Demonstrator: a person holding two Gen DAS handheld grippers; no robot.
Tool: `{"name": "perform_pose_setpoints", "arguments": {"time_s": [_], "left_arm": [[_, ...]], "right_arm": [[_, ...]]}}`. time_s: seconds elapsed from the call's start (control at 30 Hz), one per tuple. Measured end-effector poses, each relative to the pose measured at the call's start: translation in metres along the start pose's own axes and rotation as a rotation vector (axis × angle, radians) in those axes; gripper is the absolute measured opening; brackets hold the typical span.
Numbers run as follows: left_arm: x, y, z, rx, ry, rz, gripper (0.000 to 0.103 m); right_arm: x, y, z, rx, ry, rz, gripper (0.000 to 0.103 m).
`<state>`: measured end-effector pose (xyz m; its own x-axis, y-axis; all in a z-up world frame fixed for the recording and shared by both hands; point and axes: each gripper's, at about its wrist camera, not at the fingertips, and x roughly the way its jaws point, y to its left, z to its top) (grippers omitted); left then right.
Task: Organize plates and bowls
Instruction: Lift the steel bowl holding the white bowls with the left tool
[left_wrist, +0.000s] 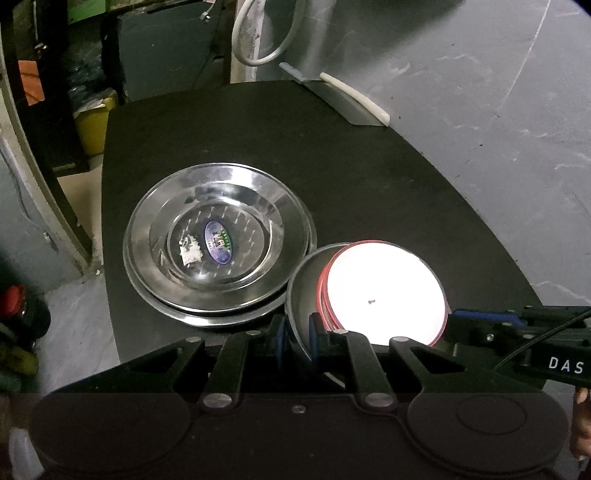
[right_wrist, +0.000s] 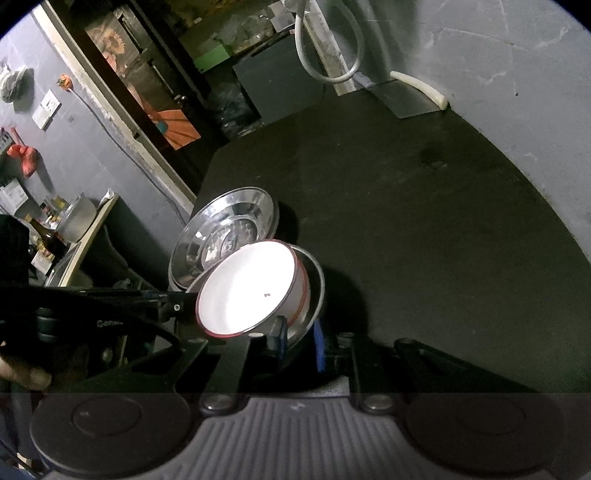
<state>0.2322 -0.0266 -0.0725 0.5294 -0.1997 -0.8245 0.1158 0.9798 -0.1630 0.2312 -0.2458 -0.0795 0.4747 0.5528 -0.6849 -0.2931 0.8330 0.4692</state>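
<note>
Both grippers clamp one steel bowl (left_wrist: 301, 291): left gripper (left_wrist: 297, 339), right gripper (right_wrist: 299, 341). White bowl (left_wrist: 384, 291) nests inside, beside stacked steel plates (left_wrist: 218, 240)

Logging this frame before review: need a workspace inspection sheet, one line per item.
Surface: dark table top, stained patch far right.
Job's things: stacked steel plates, sticker in the top one; white red-rimmed bowl nested tilted in a steel bowl beside them.
Clutter: cleaver with pale handle at the far edge.
Grippers: left gripper and right gripper both clamp the steel bowl's rim.
Cables: white hose loop on the wall; black cord on the right gripper.
Surroundings: grey wall, shelf with pot and bottle.
</note>
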Motion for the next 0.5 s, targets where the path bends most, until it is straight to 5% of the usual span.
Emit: {"name": "perform_pose_setpoints", "arguments": {"time_s": [0.5], "left_arm": [[0.007, -0.001, -0.011, 0.001, 0.029, -0.006, 0.014]], "right_arm": [[0.011, 0.006, 0.005, -0.034, 0.031, -0.061, 0.017]]}}
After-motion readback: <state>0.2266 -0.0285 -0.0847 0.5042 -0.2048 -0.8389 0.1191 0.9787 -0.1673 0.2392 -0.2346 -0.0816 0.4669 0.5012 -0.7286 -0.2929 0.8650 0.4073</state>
